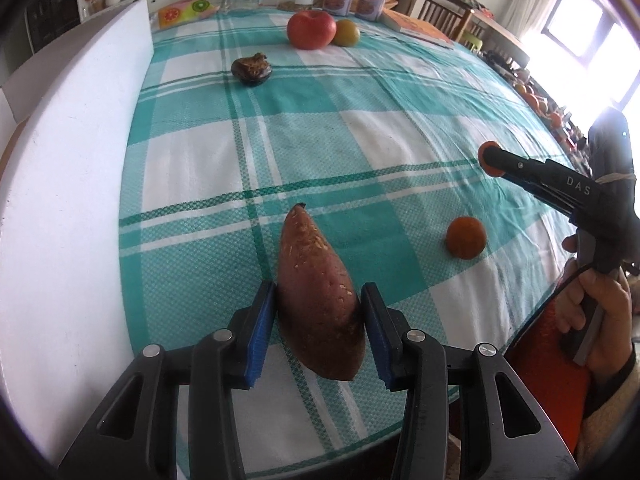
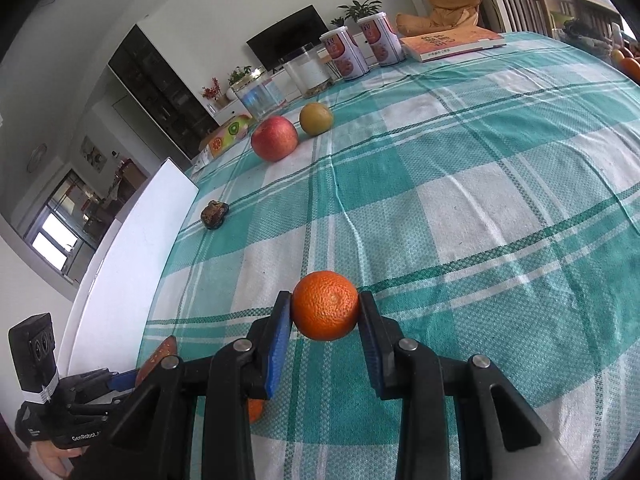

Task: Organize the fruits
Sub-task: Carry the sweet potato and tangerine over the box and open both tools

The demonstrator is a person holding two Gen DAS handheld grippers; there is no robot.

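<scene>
**Both grippers loaded, fruit row waiting at the far end**

The left gripper [image 1: 318, 312] is clamped on a sweet potato [image 1: 316, 300], its blue pads pressing the thick middle while the pointed end sticks forward over the checked tablecloth [image 1: 400, 140]. The right gripper [image 2: 325, 316] holds a small orange [image 2: 325, 305] squeezed between its pads, lifted above the cloth. A second orange [image 1: 466, 237] lies loose on the cloth near the front edge, below the right gripper as the left wrist view shows it.

Further back, a red apple [image 1: 311, 29] and a yellowish round fruit [image 1: 346, 32] sit touching, with a dark wrinkled fruit [image 1: 251, 70] apart from them, nearer the white board [image 1: 80, 160] along the left side.

The risks, as I judge them: the sweet potato tapers, so a grip on a sloping side could let it slide forward or twist out. The held orange is round and pinched at two small spots; a quick swing could roll it free. Once set down, either round fruit may roll, and placing beside the apple could nudge the touching pair. The two grippers work close together, so they might knock each other or the loose orange.
</scene>
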